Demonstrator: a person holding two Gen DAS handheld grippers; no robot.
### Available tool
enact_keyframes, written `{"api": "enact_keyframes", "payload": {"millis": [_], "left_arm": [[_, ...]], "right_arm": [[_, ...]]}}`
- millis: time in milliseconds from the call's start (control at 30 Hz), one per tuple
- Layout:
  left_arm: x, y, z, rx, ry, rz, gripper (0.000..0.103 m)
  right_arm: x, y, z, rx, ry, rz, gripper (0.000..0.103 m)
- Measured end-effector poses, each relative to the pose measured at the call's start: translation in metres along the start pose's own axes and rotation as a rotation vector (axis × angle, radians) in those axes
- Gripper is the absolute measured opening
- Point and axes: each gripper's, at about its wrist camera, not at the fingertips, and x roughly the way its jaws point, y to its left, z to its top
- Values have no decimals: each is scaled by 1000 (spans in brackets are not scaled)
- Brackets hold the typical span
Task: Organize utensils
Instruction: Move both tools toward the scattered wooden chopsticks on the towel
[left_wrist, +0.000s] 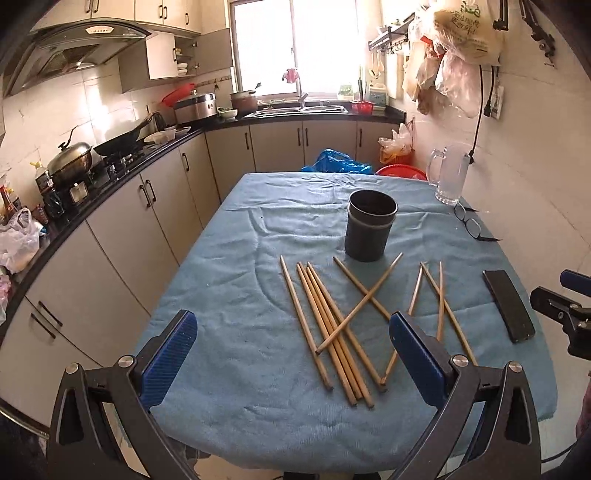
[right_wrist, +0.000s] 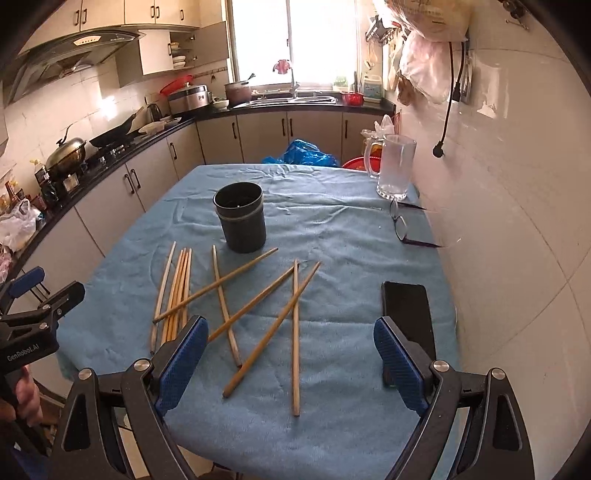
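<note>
From the left wrist, the left gripper (left_wrist: 291, 347) gapes wide above loose chopsticks (left_wrist: 332, 332) scattered on the blue cloth (left_wrist: 229, 258); a dark holder cup (left_wrist: 370, 229) stands just beyond, a phone (left_wrist: 508, 304) at right.

From the right wrist, the right gripper (right_wrist: 288, 354) is equally wide, empty; a glass mug (right_wrist: 395, 166) and what look like spectacles (right_wrist: 400, 221) sit near the wall.

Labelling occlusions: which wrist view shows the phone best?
Left wrist view. The phone lies fully visible on the blue cloth, clear of the left tool. In the right wrist view its near end is hidden behind a finger of the right tool.
</note>
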Motion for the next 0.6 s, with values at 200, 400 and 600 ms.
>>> {"api": "enact_keyframes", "payload": {"millis": [200,400,600], "left_arm": [[-1,3,3,-9,-6,15,103],[1,6,3,-20,1,31,103],[4,10,3,-34,8,37,103]], "right_arm": [[4,0,3,-5,5,12,93],[10,2,4,-10,16,24,93],[18,5,7,-15,33,31,94]]}}
